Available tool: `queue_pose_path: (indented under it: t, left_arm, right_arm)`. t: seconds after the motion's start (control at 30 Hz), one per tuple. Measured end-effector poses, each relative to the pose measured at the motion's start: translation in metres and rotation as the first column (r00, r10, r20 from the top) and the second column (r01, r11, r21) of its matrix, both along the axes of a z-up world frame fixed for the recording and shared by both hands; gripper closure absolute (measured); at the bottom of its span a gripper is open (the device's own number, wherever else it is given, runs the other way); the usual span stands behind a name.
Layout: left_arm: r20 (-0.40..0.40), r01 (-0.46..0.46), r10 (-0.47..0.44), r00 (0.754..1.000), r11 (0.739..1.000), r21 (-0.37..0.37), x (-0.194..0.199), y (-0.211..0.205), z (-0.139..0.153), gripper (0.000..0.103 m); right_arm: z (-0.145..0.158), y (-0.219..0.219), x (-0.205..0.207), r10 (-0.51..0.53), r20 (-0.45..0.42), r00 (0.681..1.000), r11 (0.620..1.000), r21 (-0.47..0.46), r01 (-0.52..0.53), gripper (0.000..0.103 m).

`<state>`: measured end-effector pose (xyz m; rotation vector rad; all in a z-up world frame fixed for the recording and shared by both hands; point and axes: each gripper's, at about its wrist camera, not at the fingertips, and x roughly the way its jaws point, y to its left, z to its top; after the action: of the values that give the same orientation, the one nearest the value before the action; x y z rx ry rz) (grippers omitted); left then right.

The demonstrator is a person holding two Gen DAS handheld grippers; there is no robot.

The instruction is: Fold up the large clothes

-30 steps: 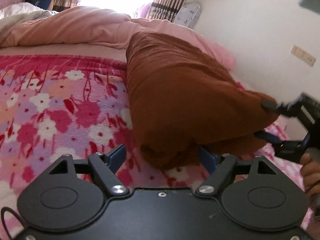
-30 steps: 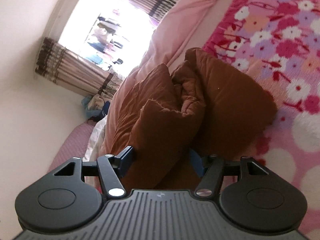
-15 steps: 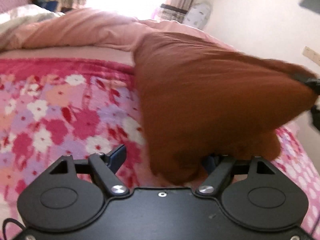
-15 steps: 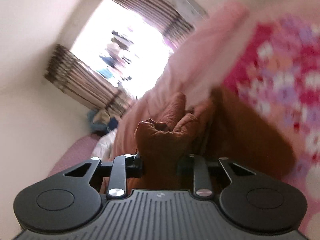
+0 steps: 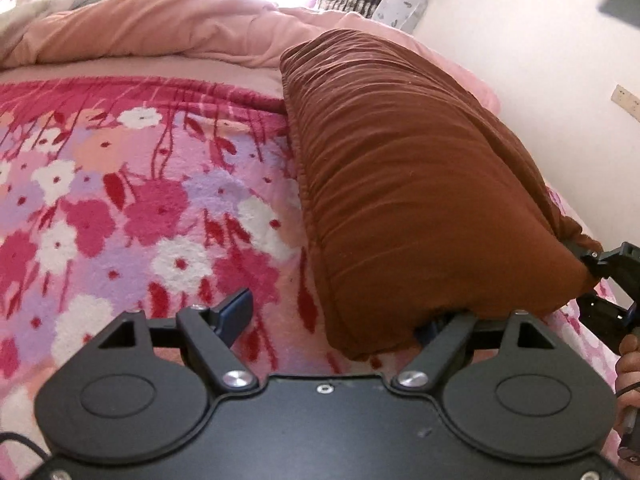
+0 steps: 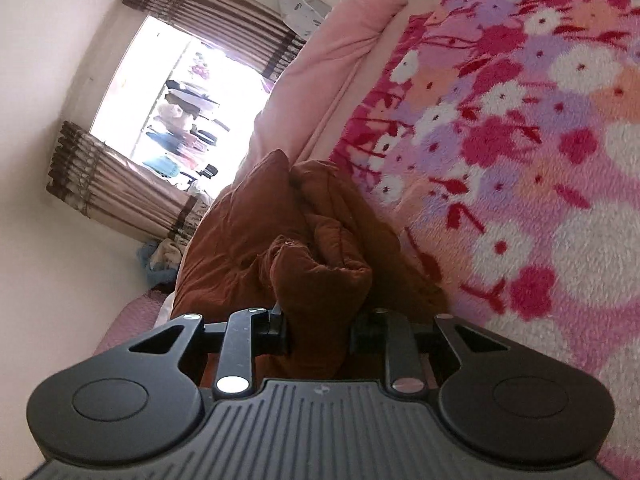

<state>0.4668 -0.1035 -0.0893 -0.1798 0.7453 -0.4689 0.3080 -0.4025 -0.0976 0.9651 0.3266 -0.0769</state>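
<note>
Your right gripper [image 6: 320, 320] clenches a bunched corner of the brown garment [image 5: 420, 184]; your left gripper [image 5: 340, 316] stands spread wide, gripping nothing, the near fold edge draped over one finger. The garment lies in a thick fold on the floral blanket [image 5: 120, 200]. Keep the corner taut and low, and align edges before letting go. Beyond lies the pink quilt [image 5: 160, 28].

Folded garment [image 5: 420, 184] lies on blanket [image 5: 140, 208] on bed, at its right side near wall [image 5: 520, 40]; quilt [image 5: 168, 28] behind; window [image 6: 188, 96] beyond quilt.
</note>
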Motion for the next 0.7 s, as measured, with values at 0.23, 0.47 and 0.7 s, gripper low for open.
queue_pose_path:
  t: [0.23,0.47,0.7]
  left_arm:
    - [0.096,0.041,-0.049,0.994,0.996,0.084,-0.048,0.025,0.039,0.023]
    - [0.179,0.033,-0.016,0.984,0.995,-0.095,-0.043,0.028,0.084,0.023]
    - [0.088,0.085,-0.075,0.993,0.990,-0.115,-0.010,-0.018,0.068,0.024]
  right_arm:
    - [0.032,-0.001,-0.029,-0.010,0.023,1.000,0.995,-0.096,0.012,0.034]
    - [0.089,0.031,-0.052,-0.008,0.147,0.989,0.936,-0.347,0.059,0.043]
    - [0.089,0.061,-0.013,0.066,0.004,0.998,0.877,-0.478,-0.056,0.070]
